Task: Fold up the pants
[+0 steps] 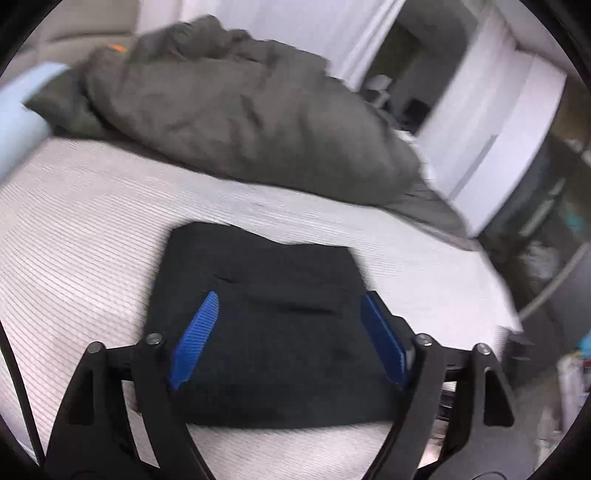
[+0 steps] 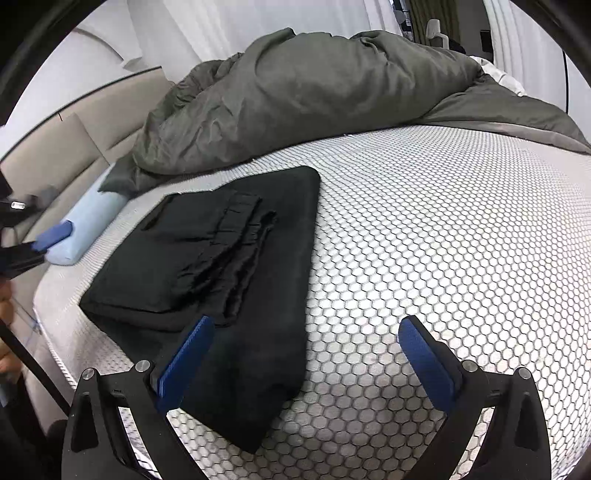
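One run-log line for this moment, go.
pants: folded, on mattress | left gripper: open, empty | right gripper: open, empty | duvet: bunched behind

Bedroom: mattress point(image 2: 424, 229), rumpled duvet point(image 2: 314, 85)

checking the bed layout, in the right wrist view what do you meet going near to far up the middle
right gripper, jaws open and empty → black pants, folded on the mattress → crumpled grey duvet → white curtain

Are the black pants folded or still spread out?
Folded: the black pants lie as a compact layered stack on the mattress, waistband doubled on top.
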{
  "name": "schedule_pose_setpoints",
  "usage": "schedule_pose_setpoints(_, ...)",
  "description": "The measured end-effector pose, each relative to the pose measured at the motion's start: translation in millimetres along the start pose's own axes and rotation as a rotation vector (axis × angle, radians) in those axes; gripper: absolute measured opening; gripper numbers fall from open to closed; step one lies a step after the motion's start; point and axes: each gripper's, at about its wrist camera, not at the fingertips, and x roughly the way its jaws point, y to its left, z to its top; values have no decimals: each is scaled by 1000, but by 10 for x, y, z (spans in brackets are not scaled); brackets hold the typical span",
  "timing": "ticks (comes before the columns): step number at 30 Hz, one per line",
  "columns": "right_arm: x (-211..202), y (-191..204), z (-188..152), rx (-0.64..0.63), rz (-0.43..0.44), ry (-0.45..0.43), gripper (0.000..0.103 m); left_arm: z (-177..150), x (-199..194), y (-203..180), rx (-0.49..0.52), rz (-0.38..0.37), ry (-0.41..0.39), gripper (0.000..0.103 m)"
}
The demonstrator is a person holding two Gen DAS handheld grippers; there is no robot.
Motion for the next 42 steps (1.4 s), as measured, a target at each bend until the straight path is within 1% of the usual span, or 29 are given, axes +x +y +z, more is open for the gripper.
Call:
schedule_pose_setpoints(2,-5,24,14,5,53,-4,102,9,247,218,2,105,8,79)
schedule_pose_setpoints(3,-5,46,22,7,75,-6,102,-15,372,326,-21,120,17,79)
schedule_pose_setpoints(4,-4,77,29,5,106,-12,102,-85,482,488,-64,126,48,79)
schedule_pose_setpoints(5,5,115,39,0,142,-14,98,-123,564,574,-83,134,79,79)
schedule_pose_setpoints(6,14,151,44,-4,169,-11,89,-174,642,697,-101,151,113,79)
schedule_pose_setpoints(9,97,307,98,-6,262,11,74,-236,713,877,-125,190,125,79)
schedule_pose_setpoints(11,167,439,156,-1,315,13,66,-250,661,922,-112,168,111,79)
schedule_pose_setpoints(12,235,506,211,3,342,23,65,-271,632,930,-100,172,102,79)
schedule_pose_setpoints(13,314,562,252,7,352,32,65,-320,576,947,-87,177,100,79)
schedule_pose_setpoints(14,409,606,271,10,330,52,64,-361,587,949,-64,180,107,79)
schedule_pose_setpoints(16,635,621,285,48,250,113,62,-412,591,937,-32,175,118,79)
schedule_pose_setpoints(18,822,586,268,111,212,160,52,-457,639,987,-27,170,133,79)
schedule_pose_setpoints(19,843,585,281,124,212,156,50,-467,641,985,-27,171,140,79)
schedule_pose_setpoints(20,824,611,308,127,231,137,40,-427,714,965,-30,177,144,79)
schedule_pose_setpoints(21,798,638,327,120,239,124,24,-432,719,985,-31,182,143,79)
schedule_pose_setpoints(22,754,685,347,103,248,104,18,-433,720,998,-32,182,139,79)
schedule_pose_setpoints(23,680,754,370,68,262,74,8,-422,694,1012,-34,175,135,79)
schedule_pose_setpoints(26,398,966,409,-60,250,-12,7,-390,573,1041,-52,140,108,79)
schedule_pose_setpoints(27,320,989,416,-79,244,-24,7,-380,539,1051,-58,129,96,79)
schedule_pose_setpoints(29,235,928,414,-76,225,-33,7,-357,476,1084,-71,114,75,79)
schedule_pose_setpoints(31,228,761,388,-54,191,-13,7,-341,470,1097,-73,124,69,79)
schedule_pose_setpoints(32,293,682,359,-40,157,11,7,-346,478,1104,-74,143,77,79)
schedule_pose_setpoints(34,430,548,308,-15,127,54,7,-379,558,1106,-62,190,108,79)
schedule_pose_setpoints(36,613,478,240,-9,105,118,10,-427,685,1089,-34,235,145,79)
schedule_pose_setpoints(37,629,459,241,-3,109,120,12,-447,731,1080,-24,243,152,79)
schedule_pose_setpoints(38,603,445,266,2,121,120,16,-464,769,1071,-15,252,157,79)
schedule_pose_setpoints(40,456,369,304,25,138,88,35,-475,804,1057,2,269,156,79)
schedule_pose_setpoints(41,369,302,313,53,158,53,54,-471,808,1060,7,273,152,79)
schedule_pose_setpoints(42,317,229,322,84,184,34,61,-474,809,1063,7,273,151,79)
